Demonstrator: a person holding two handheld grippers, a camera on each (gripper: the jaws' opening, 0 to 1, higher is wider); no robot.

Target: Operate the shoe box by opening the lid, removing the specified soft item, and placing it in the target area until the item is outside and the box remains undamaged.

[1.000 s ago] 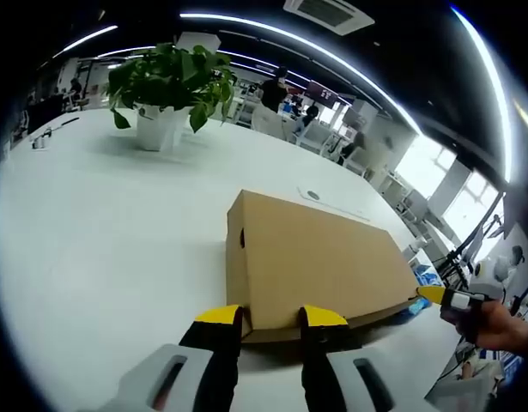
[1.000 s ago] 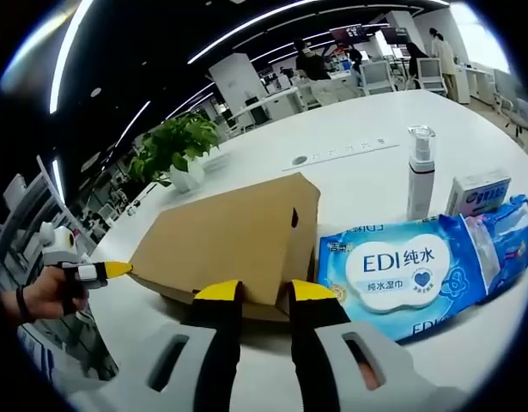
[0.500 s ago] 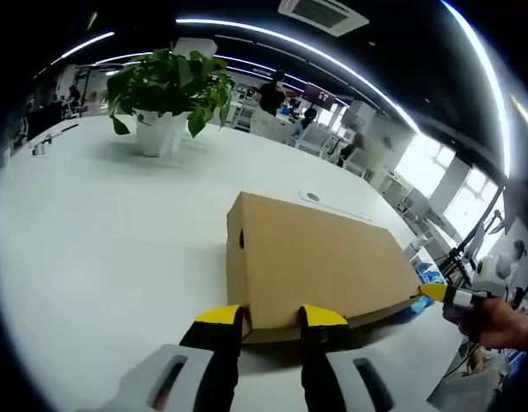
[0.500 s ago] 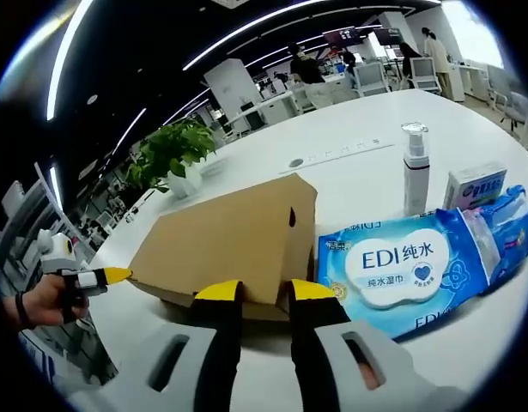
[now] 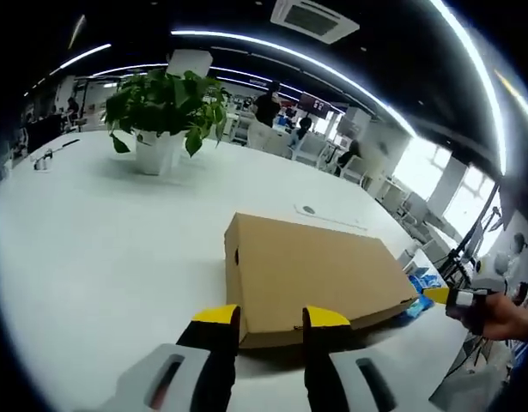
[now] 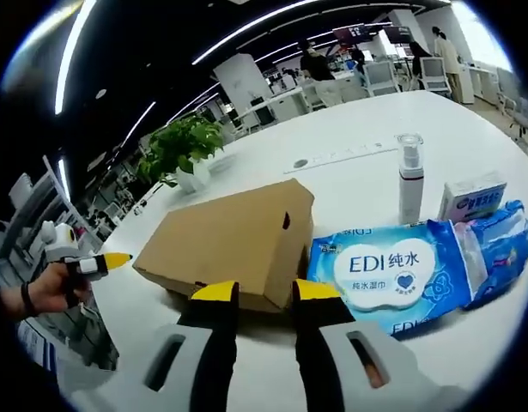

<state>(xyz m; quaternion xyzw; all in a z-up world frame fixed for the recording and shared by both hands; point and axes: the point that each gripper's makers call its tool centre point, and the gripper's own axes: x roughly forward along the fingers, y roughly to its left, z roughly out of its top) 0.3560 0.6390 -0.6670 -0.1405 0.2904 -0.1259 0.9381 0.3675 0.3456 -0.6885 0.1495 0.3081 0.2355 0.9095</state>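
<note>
A closed brown cardboard shoe box (image 5: pixel 315 275) lies flat on the white table (image 5: pixel 92 232), its lid down. My left gripper (image 5: pixel 270 319) stands open just short of the box's near edge, with nothing between its yellow-tipped fingers. The right gripper (image 5: pixel 452 298) shows at the box's far right corner, held in a hand. In the right gripper view the box (image 6: pixel 229 236) lies ahead to the left, and my right gripper (image 6: pixel 268 292) is open at its near corner, empty. The left gripper (image 6: pixel 96 263) comes in at the left, past the box's far end.
A blue pack of wet wipes (image 6: pixel 392 275) lies against the box's right side, with a slim spray bottle (image 6: pixel 409 176) and a small tissue box (image 6: pixel 474 197) behind it. A potted plant (image 5: pixel 165 103) stands at the far side of the table. People and desks fill the office behind.
Both views have drawn back and risen a little, so the box looks smaller and lower. The box has stayed in place with its lid down, and both grippers have stayed open.
</note>
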